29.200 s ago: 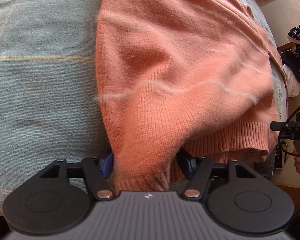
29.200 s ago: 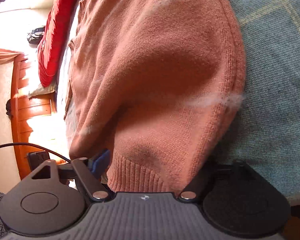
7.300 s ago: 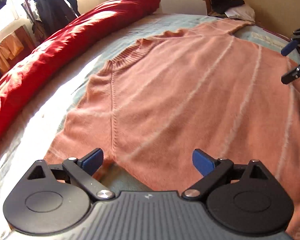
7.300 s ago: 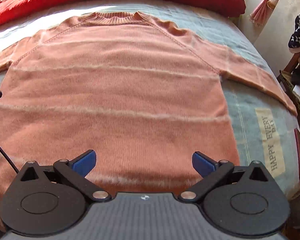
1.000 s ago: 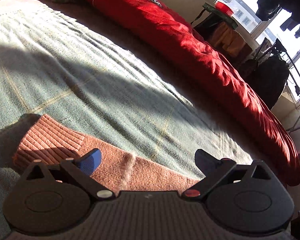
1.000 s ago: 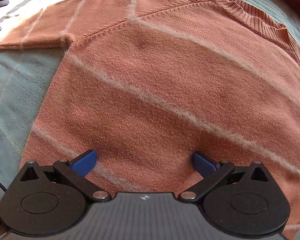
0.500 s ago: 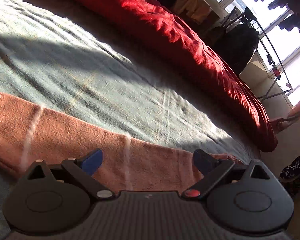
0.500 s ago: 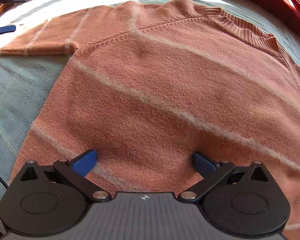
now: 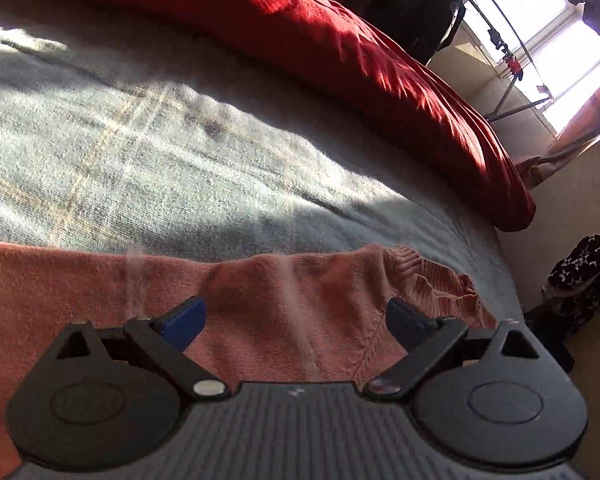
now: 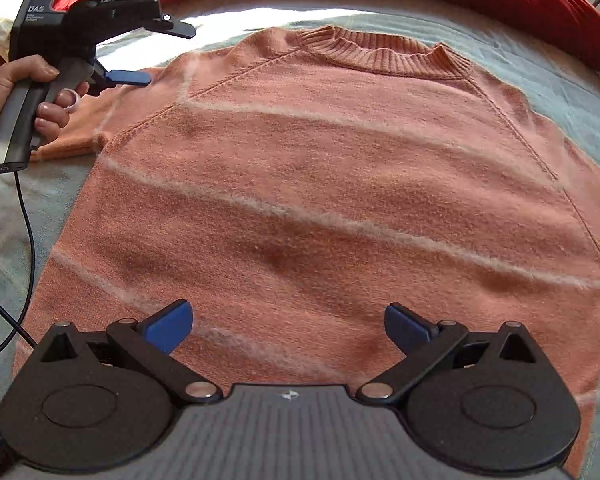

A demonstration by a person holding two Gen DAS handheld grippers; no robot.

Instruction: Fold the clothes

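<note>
L claw swung toward ribbed collar, fuzzy-striped knit sweater flat

Your right hand-held gripper: ribbed grey body, two black round-lobed side plates with triangular cut-outs, black link arms on silver pivot screws, blue pads on the fingers. Your left hand-held gripper: black housing with white "DAS" lettering, grey handle, black cable trailing from its base. Your hand: one ring.

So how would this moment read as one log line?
sweater: flat on bed, unfolded | left gripper: open, over shoulder near collar | right gripper: open, over hem
</note>
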